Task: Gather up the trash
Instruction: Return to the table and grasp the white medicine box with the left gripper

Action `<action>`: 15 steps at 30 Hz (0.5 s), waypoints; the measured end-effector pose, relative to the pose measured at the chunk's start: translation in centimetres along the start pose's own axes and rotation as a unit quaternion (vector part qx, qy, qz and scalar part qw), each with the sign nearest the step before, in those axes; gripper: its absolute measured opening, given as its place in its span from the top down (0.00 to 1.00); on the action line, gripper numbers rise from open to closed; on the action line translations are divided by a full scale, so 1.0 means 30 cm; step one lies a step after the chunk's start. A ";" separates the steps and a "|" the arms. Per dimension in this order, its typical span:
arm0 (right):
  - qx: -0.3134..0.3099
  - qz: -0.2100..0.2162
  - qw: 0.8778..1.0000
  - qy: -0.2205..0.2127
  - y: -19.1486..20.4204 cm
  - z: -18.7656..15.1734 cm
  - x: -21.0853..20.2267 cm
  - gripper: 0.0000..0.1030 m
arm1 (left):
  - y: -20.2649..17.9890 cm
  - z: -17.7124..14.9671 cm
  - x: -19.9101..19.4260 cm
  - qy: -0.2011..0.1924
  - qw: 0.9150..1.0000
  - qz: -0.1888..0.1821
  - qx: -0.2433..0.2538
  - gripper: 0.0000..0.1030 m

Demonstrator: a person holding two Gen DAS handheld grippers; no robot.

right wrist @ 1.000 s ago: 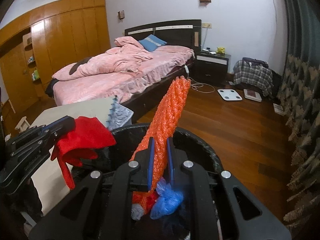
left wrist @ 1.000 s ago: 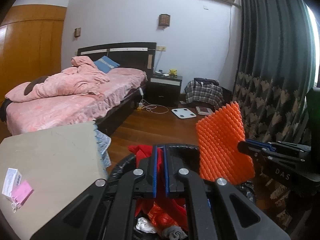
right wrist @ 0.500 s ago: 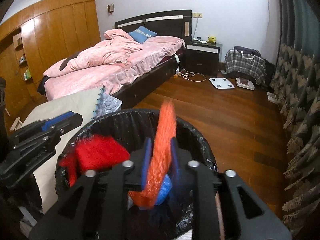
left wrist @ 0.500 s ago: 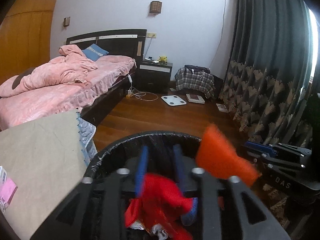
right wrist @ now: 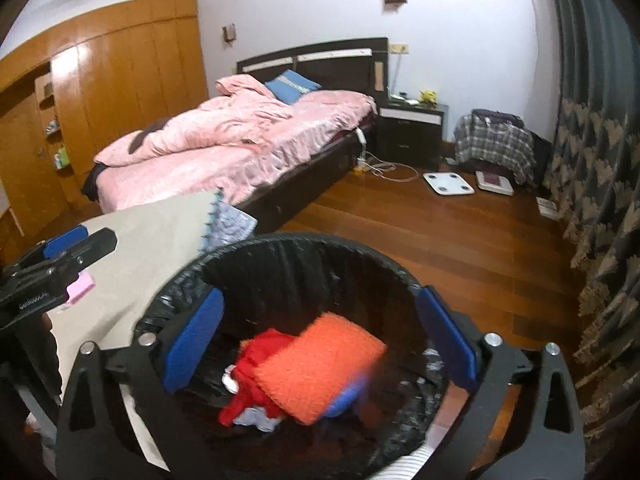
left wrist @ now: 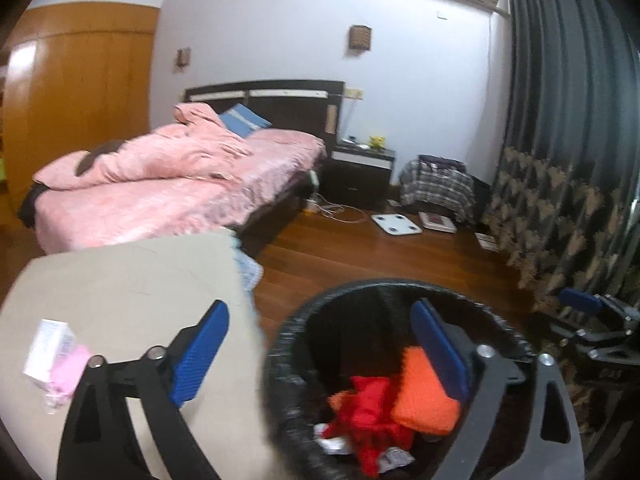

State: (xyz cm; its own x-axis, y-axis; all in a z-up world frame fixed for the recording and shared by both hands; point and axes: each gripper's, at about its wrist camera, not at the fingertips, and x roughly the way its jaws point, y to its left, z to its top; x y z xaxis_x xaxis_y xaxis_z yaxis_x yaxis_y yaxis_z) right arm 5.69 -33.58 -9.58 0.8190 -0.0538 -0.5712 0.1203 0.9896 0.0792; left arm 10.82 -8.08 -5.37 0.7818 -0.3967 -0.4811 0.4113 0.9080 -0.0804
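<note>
A black bin [left wrist: 400,286] with a black liner stands beside a beige table [left wrist: 120,280]. Inside it lie an orange spiky foam sheet [left wrist: 424,396] and a crumpled red piece [left wrist: 368,404] on other scraps. My left gripper [left wrist: 320,316] straddles the bin's left rim; its jaws are opening wide, with nothing gripped. My right gripper [right wrist: 322,298] hovers over the bin [right wrist: 304,240], its jaws also opening. Below them the orange sheet [right wrist: 320,368] rests loose on the red piece [right wrist: 260,352]. A small white box [left wrist: 50,344] and a pink scrap [left wrist: 70,368] lie on the table.
A bed with pink bedding [right wrist: 240,140] stands behind the table, with a dark nightstand [right wrist: 412,128] beside it. A white scale [right wrist: 448,184] and a cable lie on the wooden floor. A dark patterned curtain [right wrist: 600,140] hangs along the right side.
Both grippers went from shut to wide open. The red piece left the left jaws and the orange sheet left the right jaws; both now lie in the bin. The left gripper shifted toward the table.
</note>
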 end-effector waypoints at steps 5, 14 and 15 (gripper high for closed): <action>-0.006 0.028 0.999 -0.017 0.088 0.028 -0.002 0.05 | 0.132 -0.017 -0.077 -0.006 0.999 0.044 -0.014 0.06; -0.038 0.081 0.996 -0.013 0.333 0.078 0.091 0.05 | 0.358 -0.065 -0.167 -0.005 0.992 0.115 -0.043 0.06; -0.040 0.085 0.995 -0.013 0.353 0.081 0.100 0.05 | 0.387 -0.073 -0.176 -0.005 0.991 0.123 -0.048 0.06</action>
State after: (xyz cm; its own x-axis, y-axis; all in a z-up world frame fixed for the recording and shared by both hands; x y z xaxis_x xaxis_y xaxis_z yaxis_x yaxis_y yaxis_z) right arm 10.78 -23.57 -8.47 0.8378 0.1137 -0.5340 -0.0662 0.9920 0.1074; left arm 10.44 4.84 -5.66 0.8579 -0.1628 -0.4873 0.1620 0.9858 -0.0441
